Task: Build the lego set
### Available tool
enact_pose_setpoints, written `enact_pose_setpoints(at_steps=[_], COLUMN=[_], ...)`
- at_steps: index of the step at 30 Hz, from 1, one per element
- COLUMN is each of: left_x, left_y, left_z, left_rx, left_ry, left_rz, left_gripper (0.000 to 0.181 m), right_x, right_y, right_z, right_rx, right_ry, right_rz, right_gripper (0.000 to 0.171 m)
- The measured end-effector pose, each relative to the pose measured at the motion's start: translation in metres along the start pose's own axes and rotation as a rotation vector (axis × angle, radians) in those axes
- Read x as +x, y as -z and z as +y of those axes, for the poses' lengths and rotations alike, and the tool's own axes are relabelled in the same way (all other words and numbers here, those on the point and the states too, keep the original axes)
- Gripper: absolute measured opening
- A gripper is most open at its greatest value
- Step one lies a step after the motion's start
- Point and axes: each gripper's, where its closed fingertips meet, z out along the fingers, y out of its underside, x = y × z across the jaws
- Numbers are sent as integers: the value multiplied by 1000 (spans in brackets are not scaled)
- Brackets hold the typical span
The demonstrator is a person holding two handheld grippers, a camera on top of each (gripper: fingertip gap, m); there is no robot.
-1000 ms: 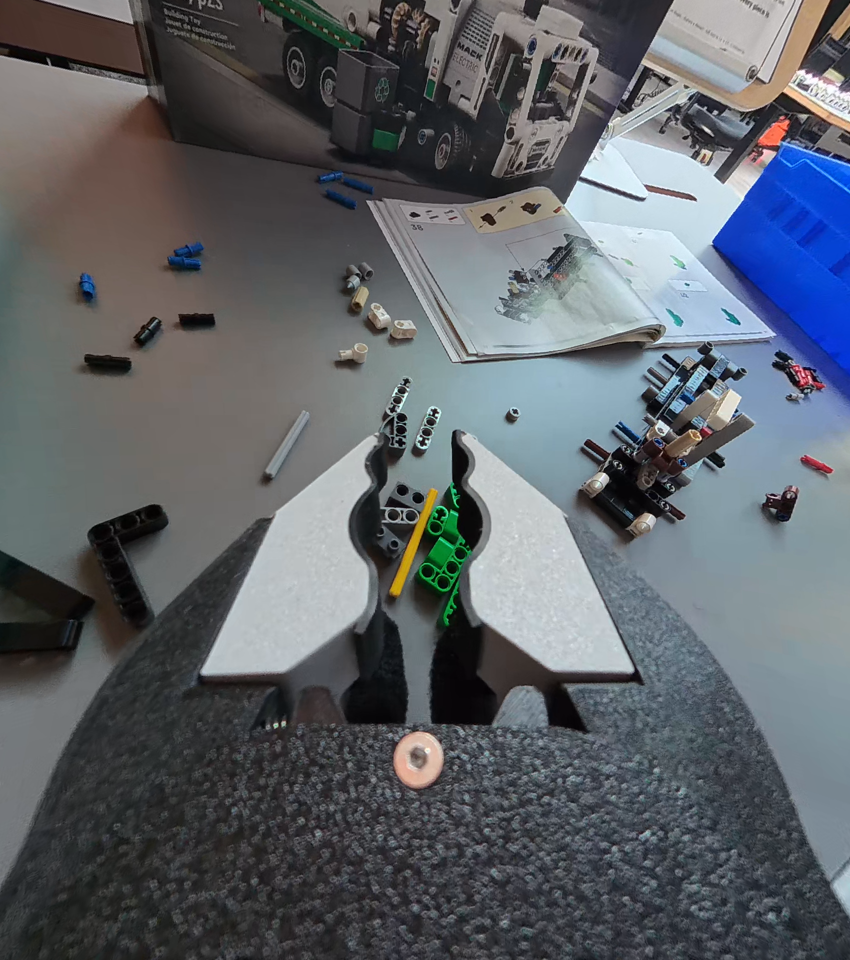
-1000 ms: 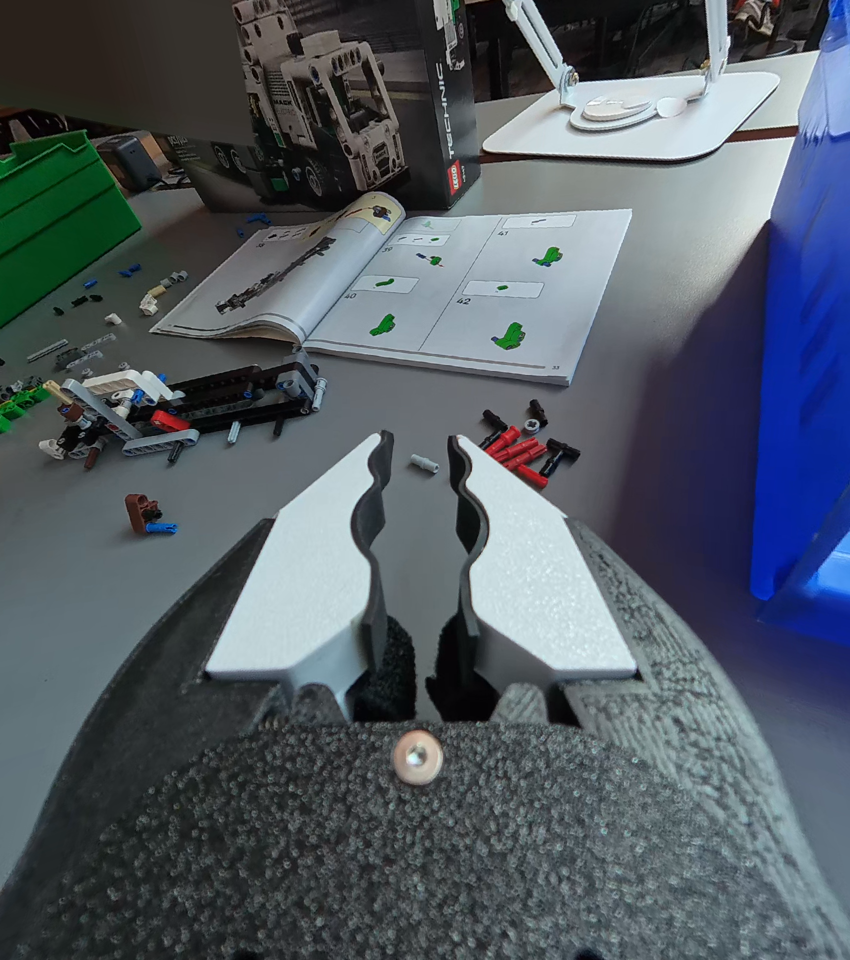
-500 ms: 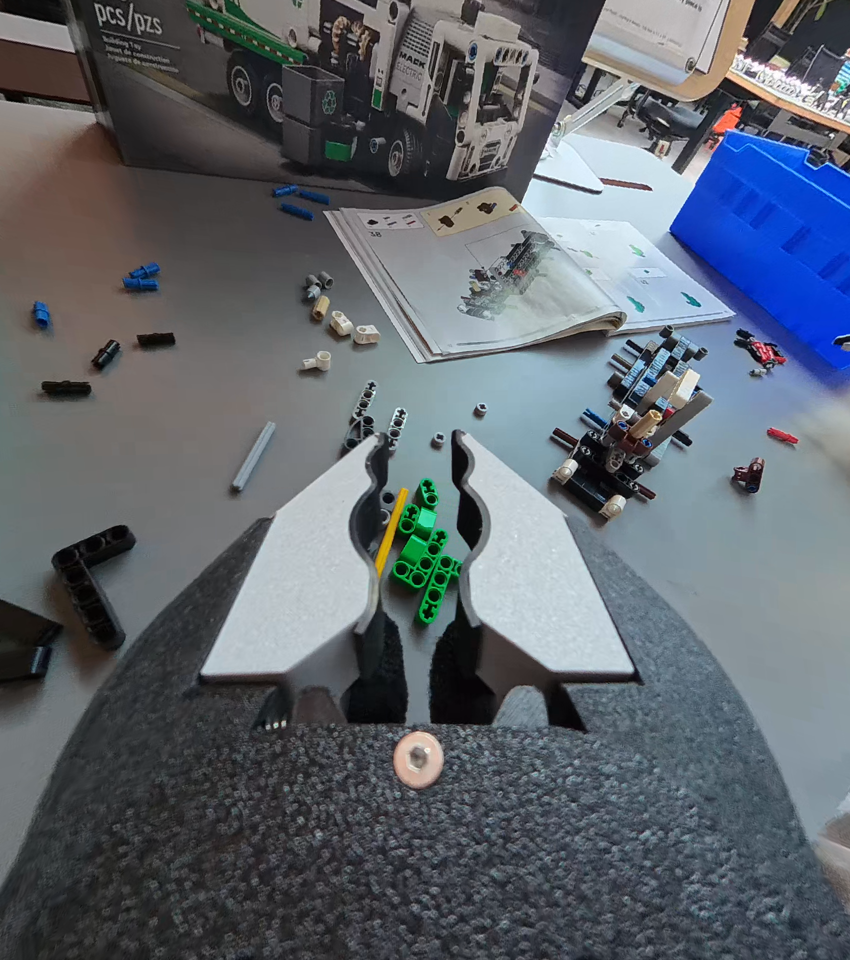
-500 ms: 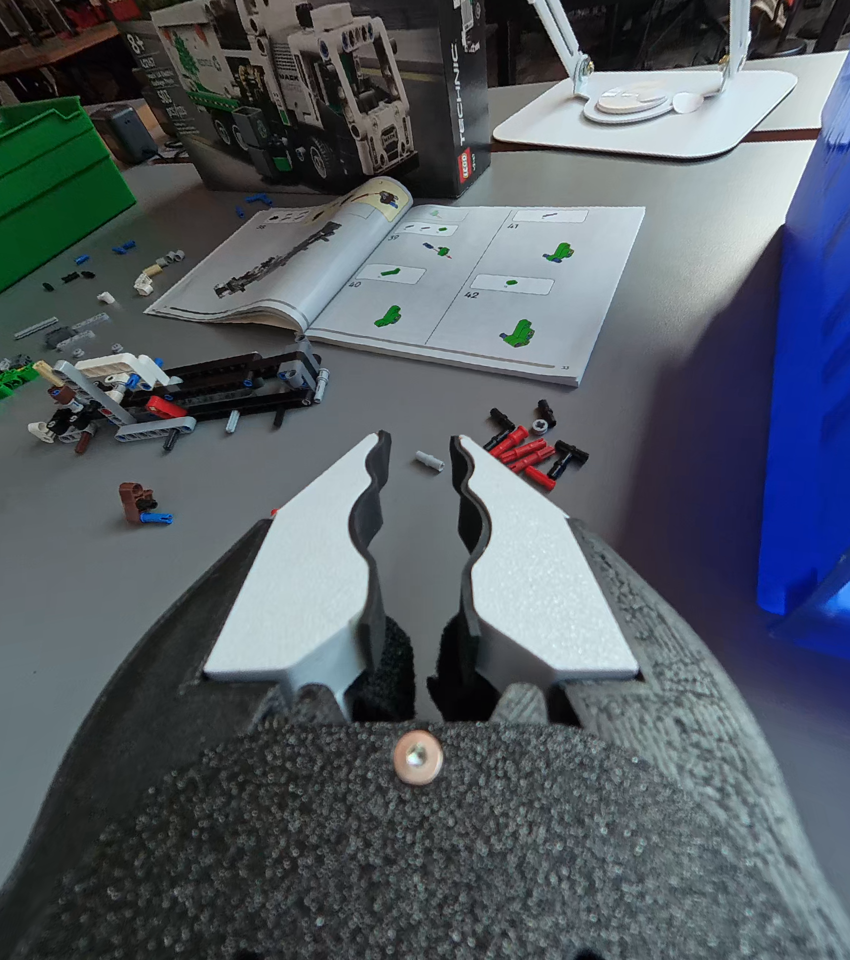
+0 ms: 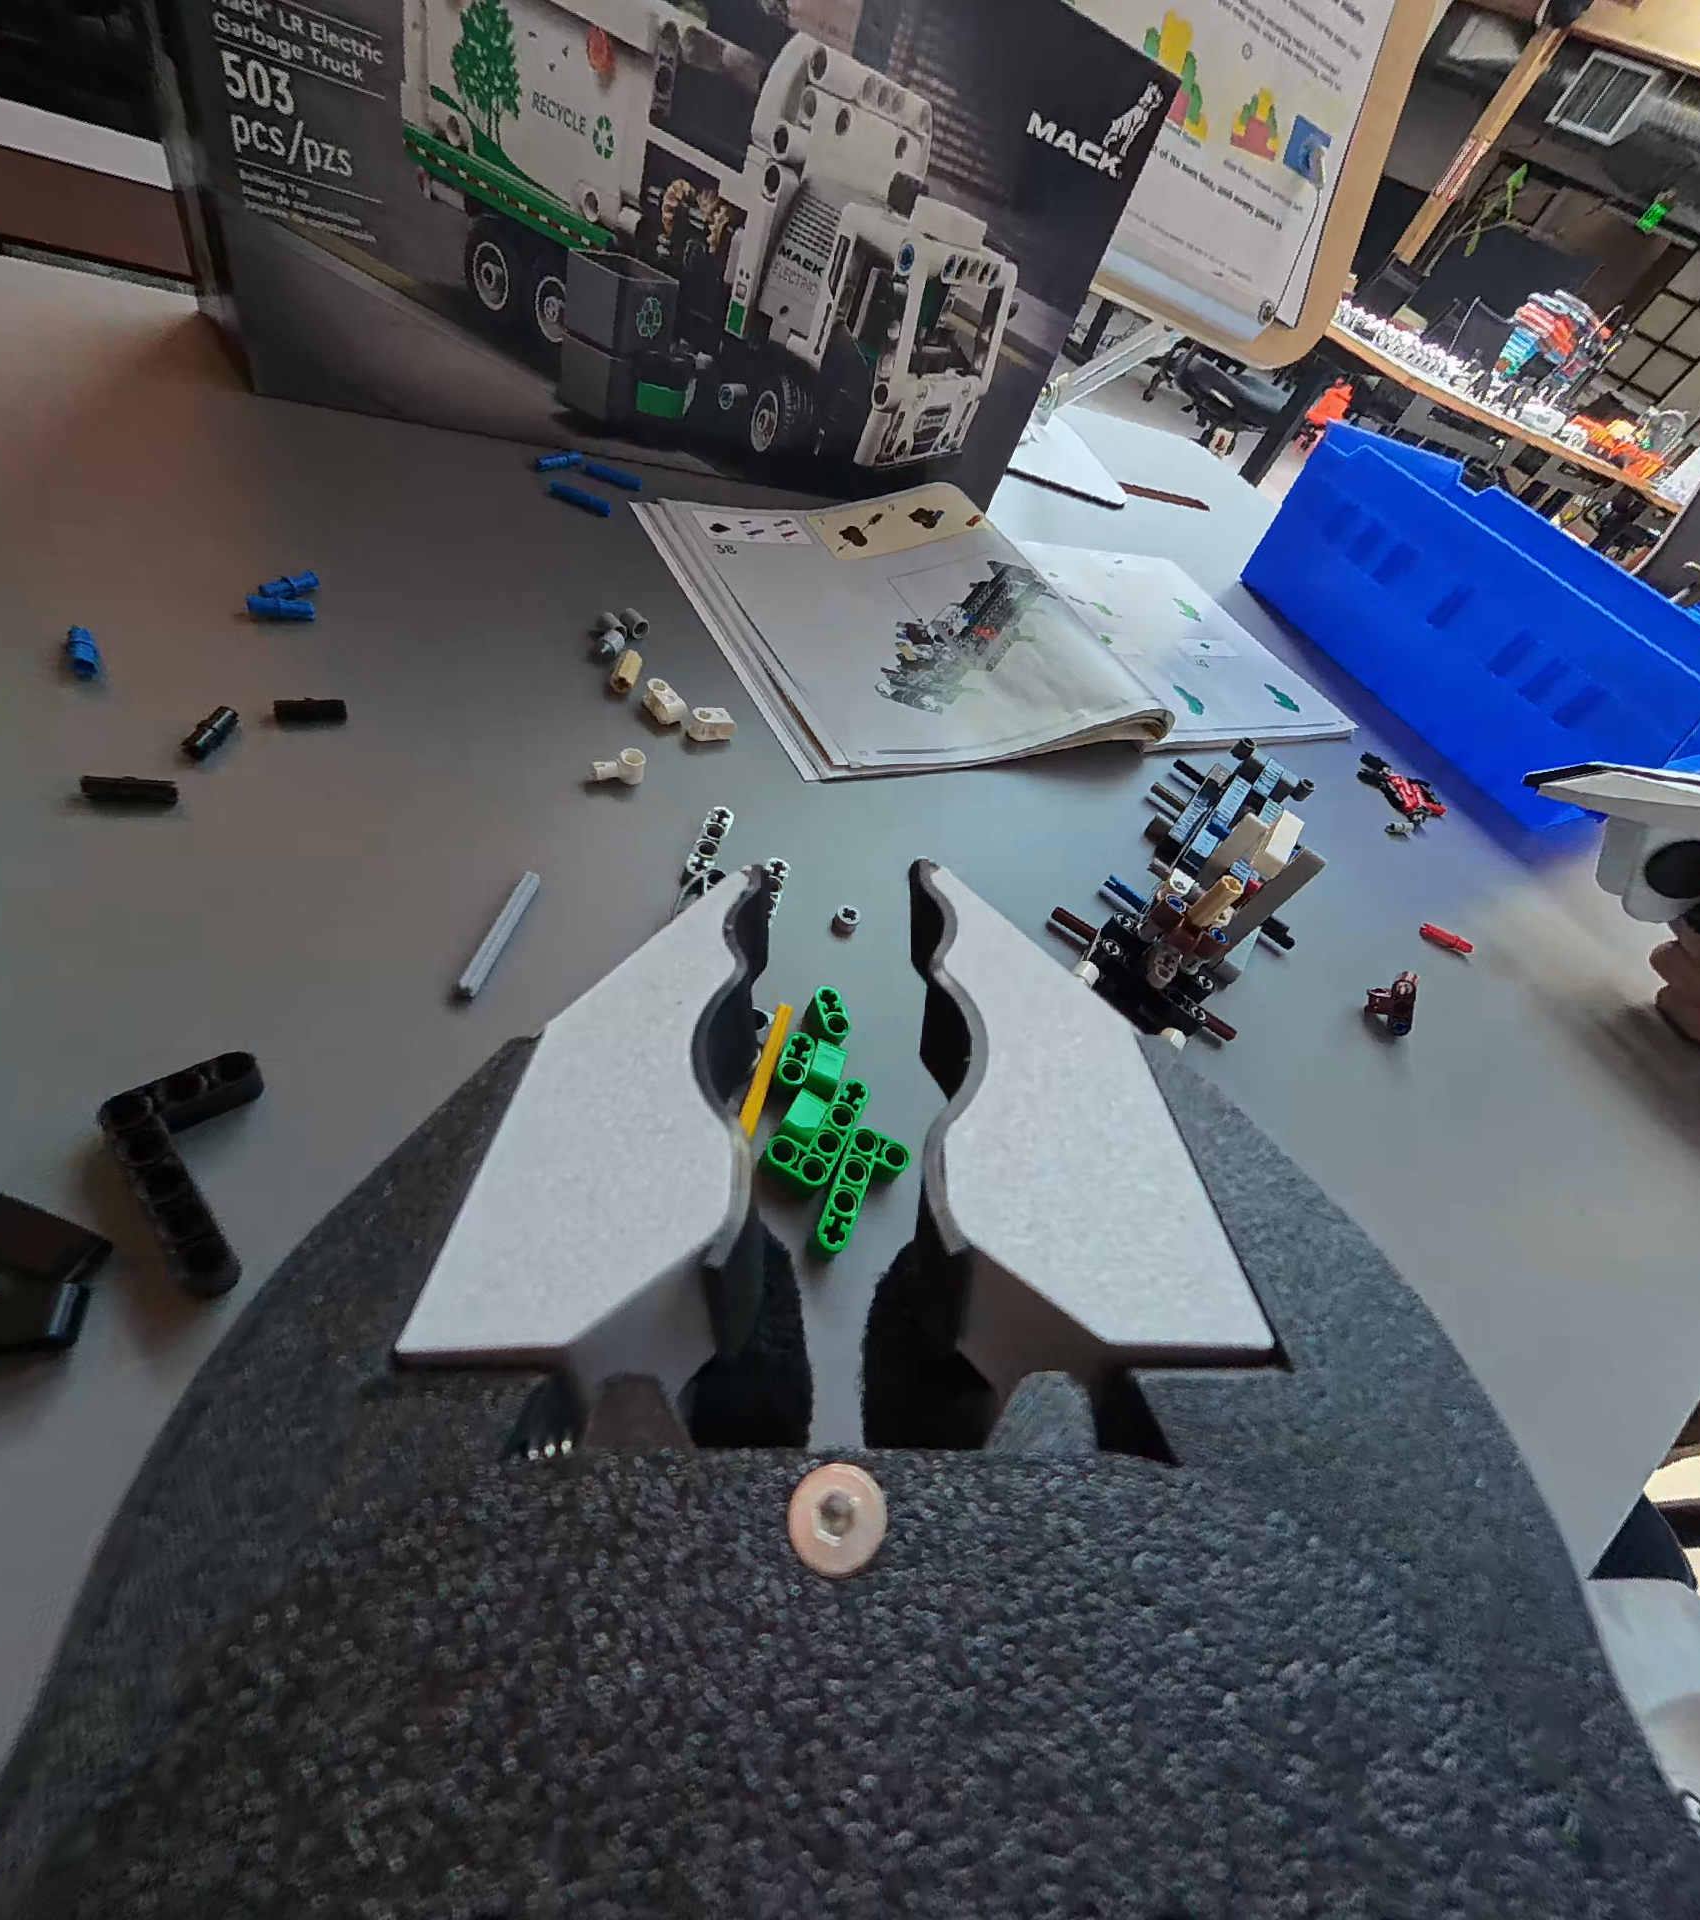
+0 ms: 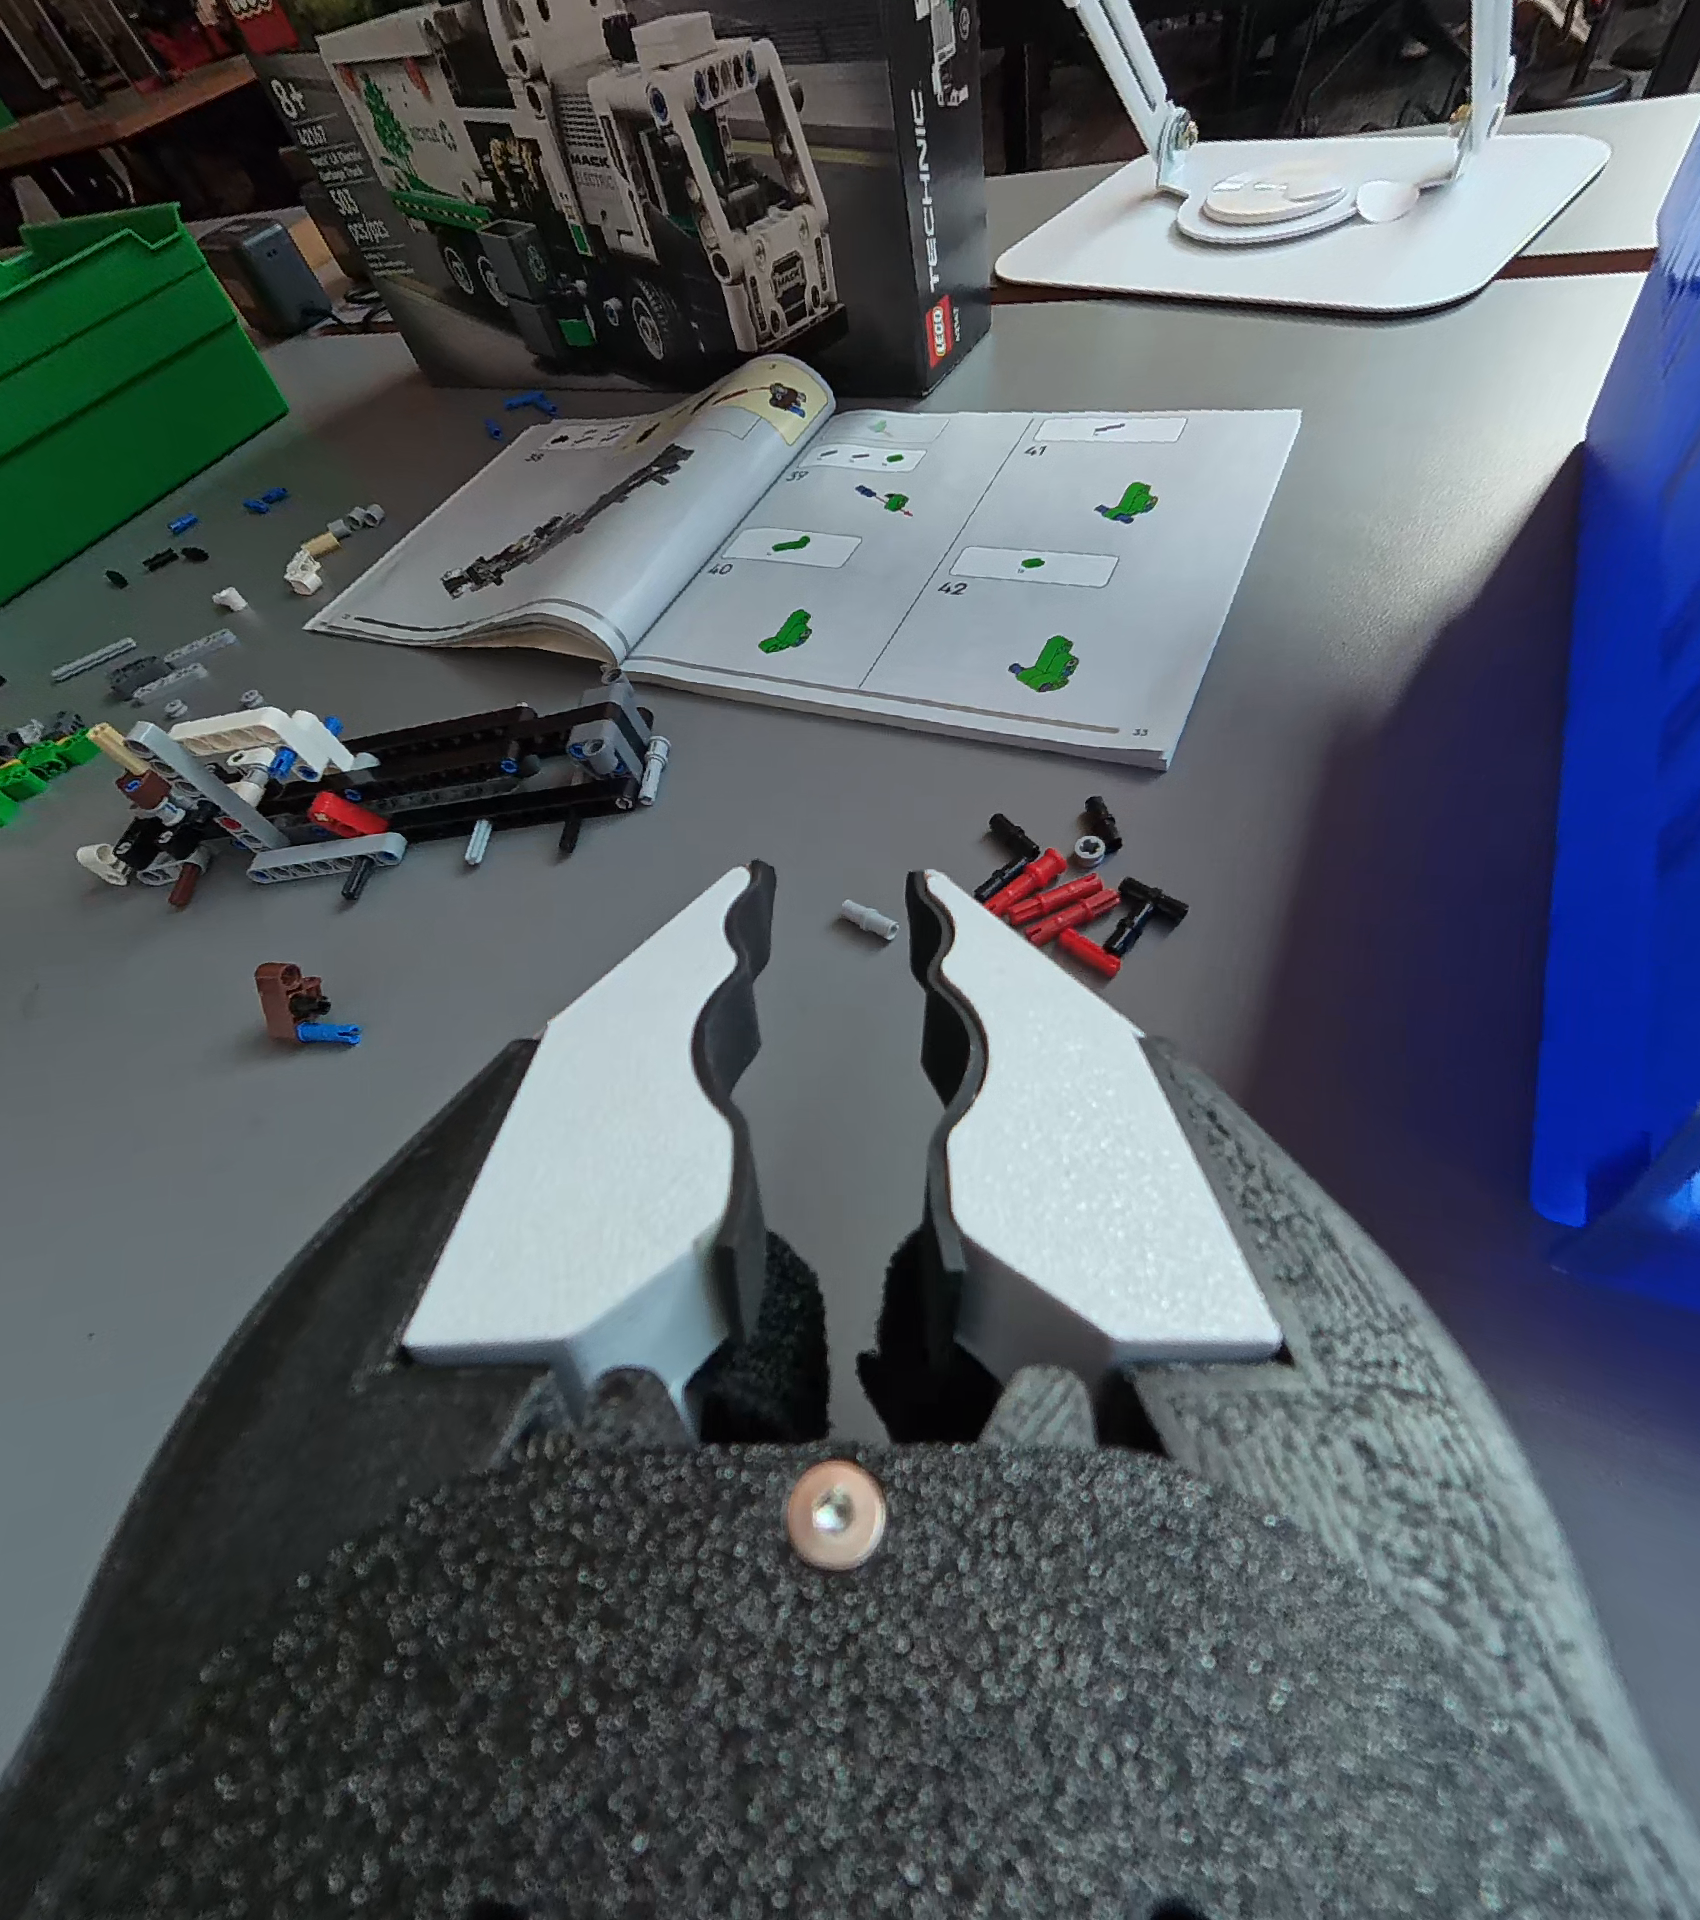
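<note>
My left gripper (image 5: 838, 883) is open and empty, hovering over a cluster of green lego beams (image 5: 830, 1127) and a yellow axle (image 5: 765, 1070) that lie on the grey table between its fingers. The part-built black and grey chassis (image 5: 1204, 904) lies to its right and also shows in the right wrist view (image 6: 389, 790). My right gripper (image 6: 838, 883) is open and empty, with a small grey pin (image 6: 869, 921) on the table just beyond its tips. Red and black pins (image 6: 1064, 904) lie right of it. The open instruction booklet (image 6: 825, 561) lies farther back.
The set's box (image 5: 638, 229) stands at the back. A blue bin (image 6: 1698, 665) walls the right side and a green bin (image 6: 56, 405) the far left. Loose blue, black and tan pins (image 5: 285, 597) and a black L-beam (image 5: 165, 1164) are scattered at left. A hand holds the other gripper (image 5: 1698, 852). One gripper's finger ends stand about 40 cm off the other's. The right tips stand about 5 cm off the small grey pin (image 6: 869, 921).
My left gripper has shifted left and back, so the green beams now sit centred between its fingers. My right gripper has drifted slightly; the right-hand gripper has come into the left view.
</note>
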Motion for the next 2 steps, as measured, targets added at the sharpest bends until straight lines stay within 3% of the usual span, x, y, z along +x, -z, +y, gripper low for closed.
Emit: enact_pose_setpoints(at_steps=[1, 2], left_x=[-1, -1], left_y=[1, 1], left_z=[-1, -1], left_rx=[5, 8], left_ry=[8, 16], left_rz=[2, 6], left_gripper=[25, 25], right_x=[0, 0], right_y=[0, 0], right_z=[0, 0], right_rx=[-2, -1], right_ry=[2, 6], right_rz=[1, 2], right_gripper=[25, 25])
